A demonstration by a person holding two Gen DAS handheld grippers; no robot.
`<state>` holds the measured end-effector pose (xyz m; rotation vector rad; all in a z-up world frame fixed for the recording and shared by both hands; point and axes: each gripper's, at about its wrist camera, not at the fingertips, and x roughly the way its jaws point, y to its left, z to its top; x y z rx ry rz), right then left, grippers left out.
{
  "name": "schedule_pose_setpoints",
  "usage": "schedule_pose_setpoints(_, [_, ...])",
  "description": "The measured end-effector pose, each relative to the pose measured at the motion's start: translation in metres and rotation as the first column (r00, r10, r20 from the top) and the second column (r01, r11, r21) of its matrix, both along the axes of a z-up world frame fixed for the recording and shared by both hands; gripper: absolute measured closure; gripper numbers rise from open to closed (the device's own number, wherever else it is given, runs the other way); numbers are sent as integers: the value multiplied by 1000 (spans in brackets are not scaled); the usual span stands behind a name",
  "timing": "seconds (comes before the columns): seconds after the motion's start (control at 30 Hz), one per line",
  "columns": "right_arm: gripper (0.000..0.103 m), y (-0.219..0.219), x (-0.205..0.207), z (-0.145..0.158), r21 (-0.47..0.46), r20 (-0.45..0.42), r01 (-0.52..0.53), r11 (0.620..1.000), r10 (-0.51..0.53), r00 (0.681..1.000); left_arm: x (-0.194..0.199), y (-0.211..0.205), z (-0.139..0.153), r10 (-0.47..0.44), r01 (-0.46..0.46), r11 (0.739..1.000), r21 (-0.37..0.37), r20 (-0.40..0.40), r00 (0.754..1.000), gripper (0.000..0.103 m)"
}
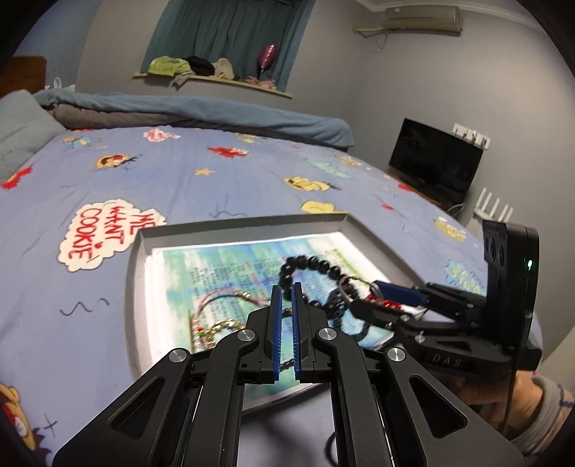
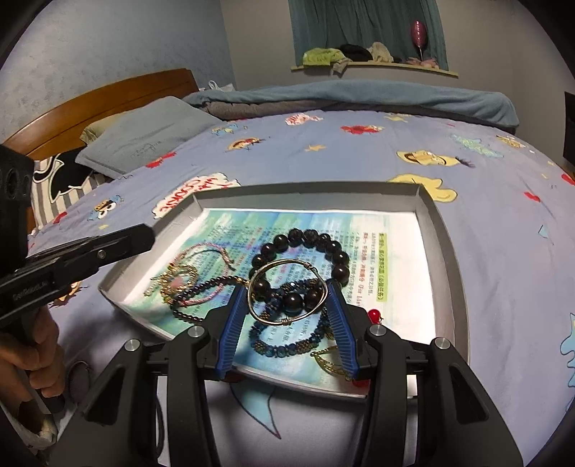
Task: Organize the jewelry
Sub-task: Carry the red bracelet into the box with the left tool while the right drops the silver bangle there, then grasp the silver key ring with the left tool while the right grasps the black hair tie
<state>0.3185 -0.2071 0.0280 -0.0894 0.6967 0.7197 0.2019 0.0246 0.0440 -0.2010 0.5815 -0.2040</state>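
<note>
On the bed (image 2: 359, 158), a shallow grey tray (image 2: 445, 237) lined with a printed page holds the jewelry: dark bead bracelet (image 2: 316, 239), blue beaded bracelet (image 2: 287, 346), thin chains. The right gripper (image 2: 287, 305) clamps a wire bangle (image 2: 287, 291) between its fingers, over the tray. The left gripper (image 1: 286, 289) has its fingers narrowly apart, holding nothing.

Grey walls, teal curtain (image 2: 366, 25) above a cluttered sill (image 2: 373, 59), wooden headboard (image 2: 107, 93), cartoon-print blue bedsheet (image 1: 179, 172), dark monitor (image 1: 435, 158), wall air conditioner (image 1: 420, 19).

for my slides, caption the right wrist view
Right gripper holds a wire bangle above beaded bracelets in a grey tray.
</note>
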Motion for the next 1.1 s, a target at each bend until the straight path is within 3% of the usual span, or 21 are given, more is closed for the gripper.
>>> schedule_pose_setpoints(0.1, [52, -1, 0, -1, -4, 2, 14, 1000, -14, 1000, -4, 2, -3, 9, -9, 1000, -2, -4, 1000, 96])
schedule_pose_setpoints(0.17, [44, -4, -2, 0, 6, 13, 20, 1000, -20, 1000, -7, 4, -4, 22, -22, 1000, -1, -4, 1000, 85])
schedule_pose_setpoints(0.23, [42, -7, -4, -1, 17, 19, 26, 1000, -27, 999, -13, 7, -6, 26, -26, 1000, -8, 1, 1000, 70])
schedule_pose_setpoints(0.4, [40, -18, -16, 2, 65, 53, 29, 997, -33, 998, -32, 12, -5, 40, -40, 999, 2, 13, 999, 52])
schedule_pose_setpoints(0.7, [39, -28, -45, 3, 80, 90, 16, 997, -23, 996, -70, 24, -16, 69, -69, 998, 5, -16, 997, 48])
schedule_pose_setpoints(0.73, [37, -28, -48, 4, 79, 94, 12, 997, -19, 995, -76, 25, -18, 76, -76, 997, 9, -20, 997, 32])
schedule_pose_setpoints(0.8, [35, -28, -55, 4, 77, 99, 6, 997, -14, 995, -90, 25, -21, 88, -88, 996, 12, -7, 996, 17])
schedule_pose_setpoints(1.1, [34, -20, -83, -4, 40, 73, -58, 998, 55, 996, -124, 10, -35, 47, -45, 998, 35, -47, 998, 16])
